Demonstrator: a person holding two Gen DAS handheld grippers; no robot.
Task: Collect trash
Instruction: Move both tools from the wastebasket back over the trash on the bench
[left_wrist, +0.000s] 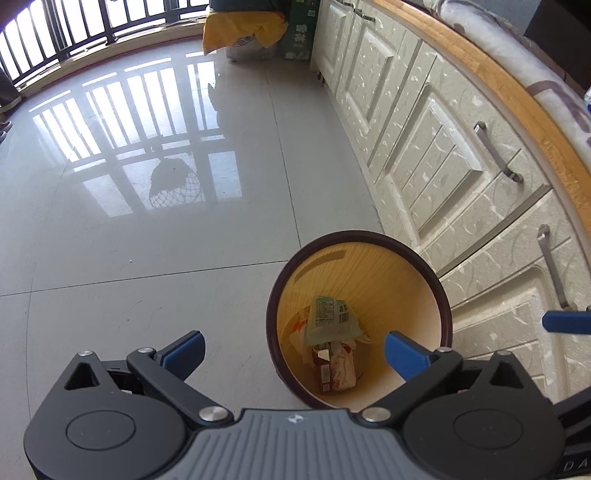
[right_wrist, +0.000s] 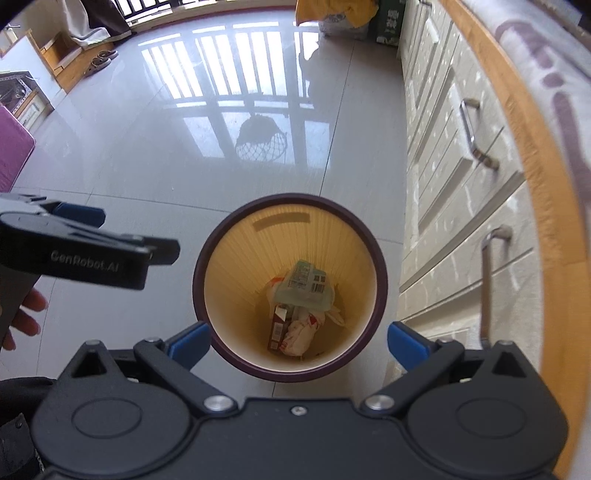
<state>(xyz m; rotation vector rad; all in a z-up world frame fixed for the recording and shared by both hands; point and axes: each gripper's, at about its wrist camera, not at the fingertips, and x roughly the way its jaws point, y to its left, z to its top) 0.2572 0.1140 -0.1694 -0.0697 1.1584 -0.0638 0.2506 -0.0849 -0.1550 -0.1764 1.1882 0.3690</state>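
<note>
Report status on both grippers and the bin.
Left gripper open, empty. Right gripper open, empty. Round cream bin with dark rim on grey tile floor, wrappers at its bottom. Nothing blocking.

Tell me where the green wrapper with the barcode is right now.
The green wrapper lies inside the round bin, on top of the other trash at its bottom. The bin stands on the tiled floor, left of the cabinet doors in both wrist views.

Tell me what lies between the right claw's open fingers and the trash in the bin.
Nothing: the right claw hangs open over the bin, clear air down to the wrappers, per the right wrist view.
</note>
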